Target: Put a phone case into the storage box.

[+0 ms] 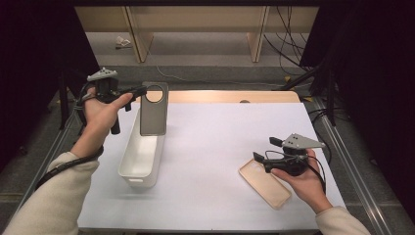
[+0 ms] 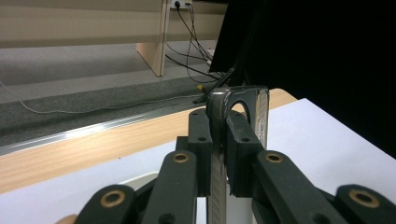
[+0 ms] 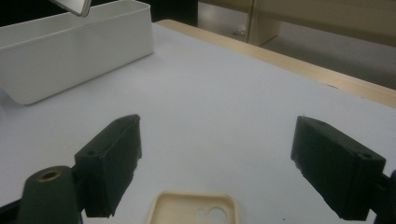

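A grey phone case (image 1: pixel 154 113) with a round camera hole hangs upright over the far end of a white bin (image 1: pixel 142 152). My left gripper (image 1: pixel 139 92) is shut on its top edge. In the left gripper view the jaws of the left gripper (image 2: pixel 218 123) pinch the thin edge of the grey case (image 2: pixel 240 95). A beige phone case (image 1: pixel 264 182) lies flat on the white mat at the front right. My right gripper (image 1: pixel 266 150) hovers open just above its far end. The right gripper (image 3: pixel 222 158) shows wide jaws over the beige case (image 3: pixel 194 210), with the white bin (image 3: pixel 70 51) farther off.
A white mat (image 1: pixel 220 142) covers the table, and a strip of wooden tabletop (image 1: pixel 230 96) shows at the far edge. Beyond it are wooden shelf legs (image 1: pixel 257 39) and cables (image 1: pixel 288 44) on the floor. Dark curtains stand on both sides.
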A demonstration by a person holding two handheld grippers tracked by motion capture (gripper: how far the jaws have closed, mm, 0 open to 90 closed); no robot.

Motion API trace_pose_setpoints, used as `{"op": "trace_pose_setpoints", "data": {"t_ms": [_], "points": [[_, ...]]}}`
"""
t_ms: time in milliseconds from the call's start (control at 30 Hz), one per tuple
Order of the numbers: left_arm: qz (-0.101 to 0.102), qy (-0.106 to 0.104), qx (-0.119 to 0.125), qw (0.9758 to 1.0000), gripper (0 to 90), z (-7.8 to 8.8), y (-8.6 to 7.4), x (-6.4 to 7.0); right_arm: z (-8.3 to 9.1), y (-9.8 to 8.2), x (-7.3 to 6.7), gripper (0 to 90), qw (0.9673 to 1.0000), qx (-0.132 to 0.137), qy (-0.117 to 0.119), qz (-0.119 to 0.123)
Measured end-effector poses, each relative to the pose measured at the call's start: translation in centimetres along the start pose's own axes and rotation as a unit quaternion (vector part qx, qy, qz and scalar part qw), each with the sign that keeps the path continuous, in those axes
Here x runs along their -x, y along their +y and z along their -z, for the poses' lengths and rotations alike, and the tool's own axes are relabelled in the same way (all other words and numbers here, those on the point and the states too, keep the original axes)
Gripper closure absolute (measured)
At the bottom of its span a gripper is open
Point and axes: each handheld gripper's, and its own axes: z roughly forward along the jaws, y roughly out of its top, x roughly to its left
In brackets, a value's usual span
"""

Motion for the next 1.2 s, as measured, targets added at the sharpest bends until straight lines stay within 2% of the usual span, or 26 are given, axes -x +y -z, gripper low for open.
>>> {"op": "trace_pose_setpoints", "data": {"t_ms": [533, 933, 1200], "points": [[-0.003, 0.018, 0.002, 0.9998, 81.7, -0.2, 0.3, -1.5, 0.0, 0.0, 0.0, 17.2, 1.0, -0.001, -0.002, -0.001], [-0.007, 0.023, 0.003, 0.9997, 81.7, -0.7, 0.4, -2.4, 0.1, 0.0, 0.1, 17.3, 1.0, 0.0, -0.002, -0.002], [-0.001, 0.031, -0.001, 0.9995, 81.7, -1.1, 0.5, -2.8, 0.0, -0.1, 0.1, 17.3, 1.0, 0.001, -0.002, -0.002]]}}
